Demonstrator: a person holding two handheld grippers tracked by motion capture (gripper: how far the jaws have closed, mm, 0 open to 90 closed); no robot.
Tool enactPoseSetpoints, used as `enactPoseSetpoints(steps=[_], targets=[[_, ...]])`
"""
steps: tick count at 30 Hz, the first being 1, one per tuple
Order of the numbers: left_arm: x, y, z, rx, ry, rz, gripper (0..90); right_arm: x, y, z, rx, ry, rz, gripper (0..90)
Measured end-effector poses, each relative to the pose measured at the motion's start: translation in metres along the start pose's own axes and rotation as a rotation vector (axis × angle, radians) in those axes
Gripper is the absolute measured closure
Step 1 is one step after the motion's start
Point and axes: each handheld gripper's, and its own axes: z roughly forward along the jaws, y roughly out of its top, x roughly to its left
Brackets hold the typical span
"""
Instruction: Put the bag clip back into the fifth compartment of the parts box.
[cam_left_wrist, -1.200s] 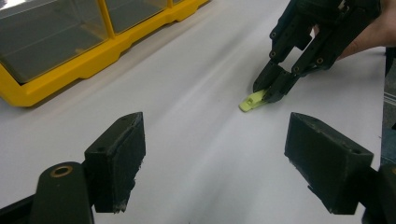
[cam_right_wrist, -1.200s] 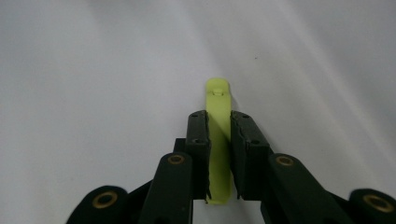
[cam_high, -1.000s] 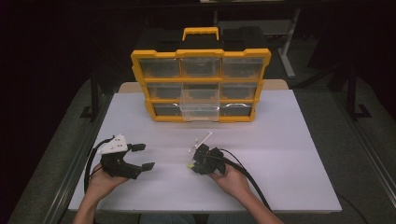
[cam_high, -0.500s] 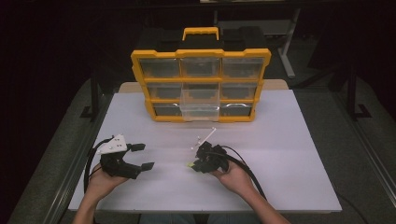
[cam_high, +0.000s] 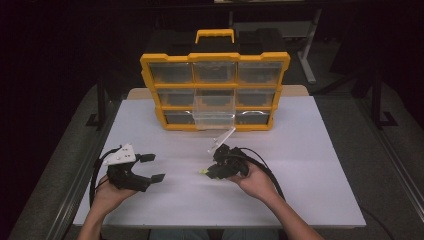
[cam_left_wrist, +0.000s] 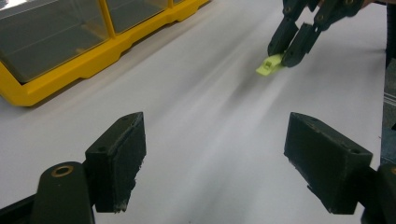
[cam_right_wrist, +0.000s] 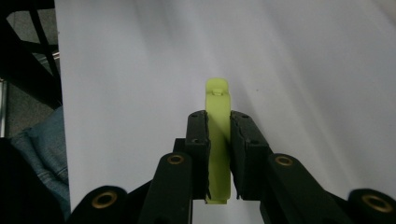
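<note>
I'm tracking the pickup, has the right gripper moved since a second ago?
Yes. The right gripper, shut on the yellow-green piece, has shifted slightly toward the yellow organizer.

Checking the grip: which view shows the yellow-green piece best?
The right gripper view: the yellow-green piece sits close up, clamped between that gripper's jaws. The left gripper view shows it farther off; the high view shows a tiny speck.

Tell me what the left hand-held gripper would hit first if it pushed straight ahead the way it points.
Probably the right hand-held gripper with its yellow-green clip; only bare white table lies between. Depth is uncertain, and the left hand-held gripper might pass just beside them.
</note>
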Motion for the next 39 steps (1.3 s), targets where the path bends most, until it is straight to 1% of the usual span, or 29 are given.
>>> enactPoseSetpoints(steps=[4,5,9,12,13,15,16,17,18,19,21,22,23,24,25,27,31,33,35,39], targets=[[0.0,0.0,0.0,-0.002,0.0,-0.002,20.8,-0.003,0.004,-0.008,-0.008,0.011,-0.01,76.9],[0.0,0.0,0.0,-0.002,0.0,-0.001,20.8,-0.003,0.005,-0.01,-0.009,0.016,-0.005,76.9],[0.0,0.0,0.0,-0.003,0.001,0.0,20.7,-0.005,0.008,-0.016,-0.007,0.024,-0.019,76.9],[0.0,0.0,0.0,-0.003,0.0,-0.002,20.6,-0.007,0.01,-0.02,-0.017,0.034,-0.017,76.9],[0.0,0.0,0.0,-0.004,-0.001,-0.001,20.6,-0.008,0.011,-0.021,-0.02,0.031,-0.02,76.9],[0.001,0.0,0.0,-0.004,0.0,0.006,20.3,-0.01,0.012,-0.024,-0.023,0.047,-0.02,76.9],[0.001,0.0,0.0,-0.004,0.0,0.012,20.2,-0.011,0.012,-0.026,-0.025,0.045,-0.021,76.9],[0.0,0.0,0.0,-0.005,-0.001,0.002,20.1,-0.011,0.013,-0.027,-0.03,0.049,-0.022,76.9],[0.0,0.0,0.0,-0.006,-0.001,0.0,20.1,-0.011,0.015,-0.029,-0.03,0.055,-0.016,76.9],[0.0,0.0,-0.001,-0.006,0.0,0.001,20.1,-0.013,0.015,-0.031,-0.036,0.056,-0.028,76.9],[0.001,0.0,-0.001,-0.001,0.001,0.001,20.0,-0.014,0.018,-0.035,-0.042,0.067,-0.021,76.9],[0.001,0.0,-0.002,0.002,0.001,0.002,20.0,-0.015,0.019,-0.037,-0.048,0.064,-0.032,76.9],[0.001,0.0,-0.002,0.003,0.001,0.001,20.1,-0.015,0.02,-0.038,-0.051,0.066,-0.031,76.9],[0.001,0.0,-0.001,-0.008,0.002,0.002,20.1,-0.015,0.021,-0.041,-0.052,0.071,-0.025,76.9],[0.0,0.0,-0.001,-0.012,0.002,-0.001,20.1,-0.016,0.022,-0.042,-0.061,0.067,-0.037,76.9],[0.001,0.0,-0.001,-0.011,0.003,-0.003,20.0,-0.017,0.025,-0.046,-0.062,0.074,-0.031,76.9],[0.001,0.0,-0.001,-0.01,0.003,0.0,20.0,-0.02,0.029,-0.051,-0.072,0.077,-0.046,76.9],[0.0,0.0,-0.001,-0.009,0.003,-0.001,20.0,-0.02,0.03,-0.055,-0.063,0.084,-0.03,76.9],[0.0,0.0,-0.001,-0.009,0.003,-0.005,20.0,-0.023,0.033,-0.057,-0.077,0.082,-0.052,76.9],[0.002,0.0,-0.002,-0.005,0.003,0.003,20.0,-0.024,0.038,-0.063,-0.083,0.086,-0.053,76.9]])
